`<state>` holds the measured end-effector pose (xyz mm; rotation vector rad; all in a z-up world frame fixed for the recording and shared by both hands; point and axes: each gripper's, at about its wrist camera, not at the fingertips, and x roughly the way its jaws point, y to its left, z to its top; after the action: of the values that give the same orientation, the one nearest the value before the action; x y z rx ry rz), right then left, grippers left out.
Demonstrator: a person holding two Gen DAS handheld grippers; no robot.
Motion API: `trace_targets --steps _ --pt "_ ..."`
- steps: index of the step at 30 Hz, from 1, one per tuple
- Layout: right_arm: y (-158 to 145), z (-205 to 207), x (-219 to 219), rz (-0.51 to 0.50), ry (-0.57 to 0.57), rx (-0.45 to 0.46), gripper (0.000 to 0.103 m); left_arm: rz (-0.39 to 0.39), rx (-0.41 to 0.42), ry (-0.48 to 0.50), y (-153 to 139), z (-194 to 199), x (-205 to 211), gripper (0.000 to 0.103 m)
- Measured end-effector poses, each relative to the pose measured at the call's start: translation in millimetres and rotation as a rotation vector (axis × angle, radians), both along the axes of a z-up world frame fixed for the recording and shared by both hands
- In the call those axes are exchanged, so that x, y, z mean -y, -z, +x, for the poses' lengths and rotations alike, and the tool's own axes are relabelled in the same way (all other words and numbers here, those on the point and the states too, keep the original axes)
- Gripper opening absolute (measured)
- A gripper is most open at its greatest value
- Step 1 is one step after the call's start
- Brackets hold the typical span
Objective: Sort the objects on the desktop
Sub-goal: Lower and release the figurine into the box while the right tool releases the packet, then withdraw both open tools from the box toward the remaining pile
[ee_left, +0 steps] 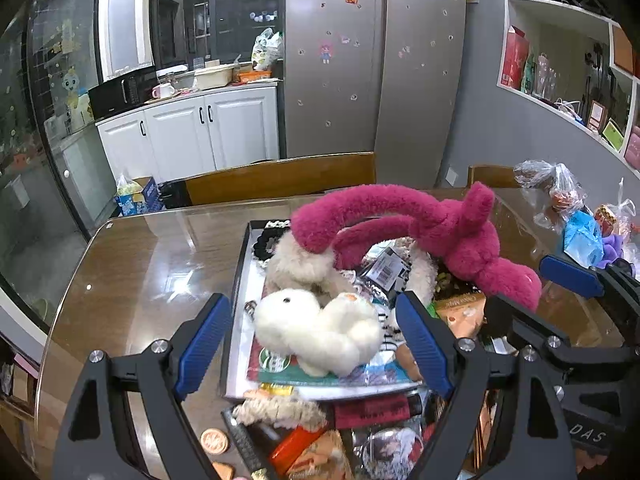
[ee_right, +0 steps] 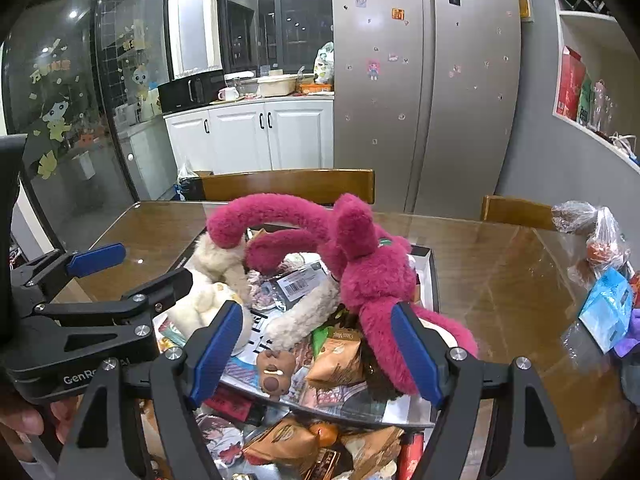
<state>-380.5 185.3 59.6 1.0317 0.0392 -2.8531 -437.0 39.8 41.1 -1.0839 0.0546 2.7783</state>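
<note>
The left gripper (ee_left: 316,344) hangs over a shallow box (ee_left: 234,312) heaped with soft things on the brown tabletop (ee_left: 152,264); its blue fingers (ee_left: 204,344) stand wide, with nothing pressed between them, though a white plush toy (ee_left: 316,332) lies in the gap below; the right gripper (ee_right: 320,356) hovers just beside it, at three o'clock of the left one, fingers (ee_right: 218,352) likewise wide and gripping nothing; in its own view a small brown figure (ee_right: 274,374) and an orange snack packet (ee_right: 340,360) show between them, lower down in the box; a magenta plush headband (ee_left: 400,216) arches over the pile at twelve o'clock of both grippers, one end resting on a cream plush piece (ee_left: 296,264), its thick body trailing toward four o'clock, close by the right gripper's right finger; a packet with a barcode label (ee_right: 298,280) lies under the arch; at six o'clock, nearer than the box edge, a second heap of packets (ee_right: 280,440) and cards is crowded together; a round copper token (ee_left: 215,441) sits on the bare tabletop at seven o'clock of the left gripper; plastic bags (ee_right: 592,236) and a blue carton (ee_right: 608,312) stand at three o'clock, well apart from the box; a hand (ee_right: 24,424) holds the left gripper's handle.
</note>
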Motion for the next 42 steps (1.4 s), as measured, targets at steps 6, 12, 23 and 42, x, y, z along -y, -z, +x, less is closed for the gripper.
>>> trace_targets --steps 6,12,23,42 --pt "-8 22 15 0.033 -0.01 -0.021 0.079 0.021 0.002 -0.015 -3 28 15 0.086" --pt "-8 46 24 0.034 -0.017 -0.021 0.079 0.0 0.009 -0.021 2 64 25 0.086" --pt "31 84 22 -0.008 0.026 0.011 0.079 0.056 0.063 0.054 57 100 27 0.086" --pt "86 69 21 0.071 0.046 0.115 0.079 0.004 0.135 0.063 91 86 19 0.086"
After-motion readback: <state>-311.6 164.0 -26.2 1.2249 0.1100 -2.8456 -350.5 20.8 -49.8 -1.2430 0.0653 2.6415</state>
